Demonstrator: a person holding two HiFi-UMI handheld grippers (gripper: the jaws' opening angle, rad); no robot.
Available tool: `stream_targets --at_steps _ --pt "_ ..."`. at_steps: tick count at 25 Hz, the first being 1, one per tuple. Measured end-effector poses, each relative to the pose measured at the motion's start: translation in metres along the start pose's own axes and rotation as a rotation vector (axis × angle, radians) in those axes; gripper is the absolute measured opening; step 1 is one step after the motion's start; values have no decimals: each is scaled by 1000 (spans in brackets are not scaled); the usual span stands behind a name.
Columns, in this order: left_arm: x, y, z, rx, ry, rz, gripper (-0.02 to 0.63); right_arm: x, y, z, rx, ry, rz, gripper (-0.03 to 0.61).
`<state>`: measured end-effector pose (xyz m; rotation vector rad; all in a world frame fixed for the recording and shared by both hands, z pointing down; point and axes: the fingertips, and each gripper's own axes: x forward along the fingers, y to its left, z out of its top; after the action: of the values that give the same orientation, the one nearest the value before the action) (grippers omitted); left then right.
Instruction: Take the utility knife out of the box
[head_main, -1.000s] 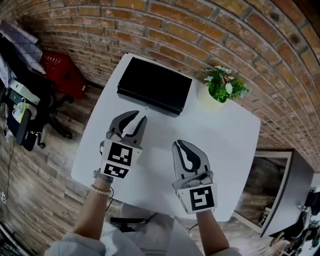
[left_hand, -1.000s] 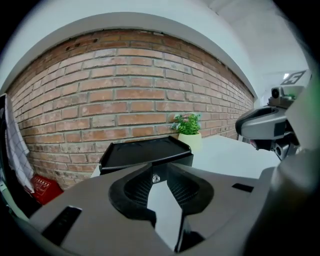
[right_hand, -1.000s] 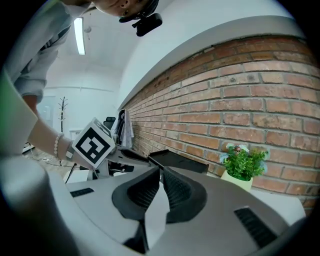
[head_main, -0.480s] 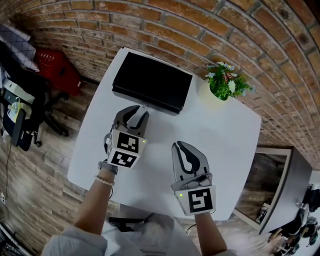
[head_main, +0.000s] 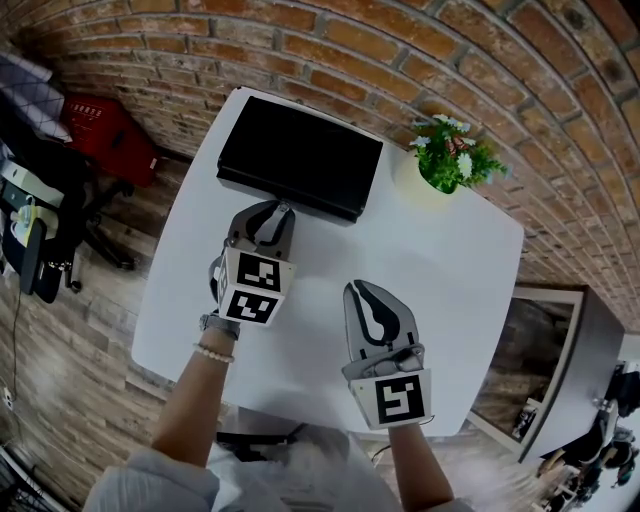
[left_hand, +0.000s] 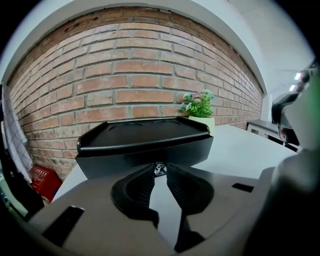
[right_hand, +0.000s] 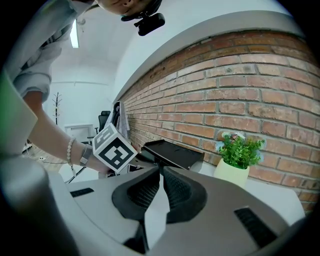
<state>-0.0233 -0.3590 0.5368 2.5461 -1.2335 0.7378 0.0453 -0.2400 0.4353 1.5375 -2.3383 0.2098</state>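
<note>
your left gripper (left_hand: 159, 174) has its jaws pinched narrow on the knob (left_hand: 159, 168) at the front of the closed black box (head_main: 300, 158). only the left gripper view shows this. a crooked pull could slip the tips off or drag the box. the utility knife is unseen, presumably inside. your right gripper (head_main: 364, 294), jaws together and empty, sits well apart.
</note>
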Motion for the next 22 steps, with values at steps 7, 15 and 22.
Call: stream_targets --at_steps 7,15,22 --pt "-2 0 0 10 0 10 86 -5 -1 -2 6 0 -11 54" --pt "-7 -3 -4 20 22 32 84 -9 2 -3 -4 2 6 54" --pt "-18 -8 -11 27 36 41 84 -12 11 -3 -12 -1 35 54"
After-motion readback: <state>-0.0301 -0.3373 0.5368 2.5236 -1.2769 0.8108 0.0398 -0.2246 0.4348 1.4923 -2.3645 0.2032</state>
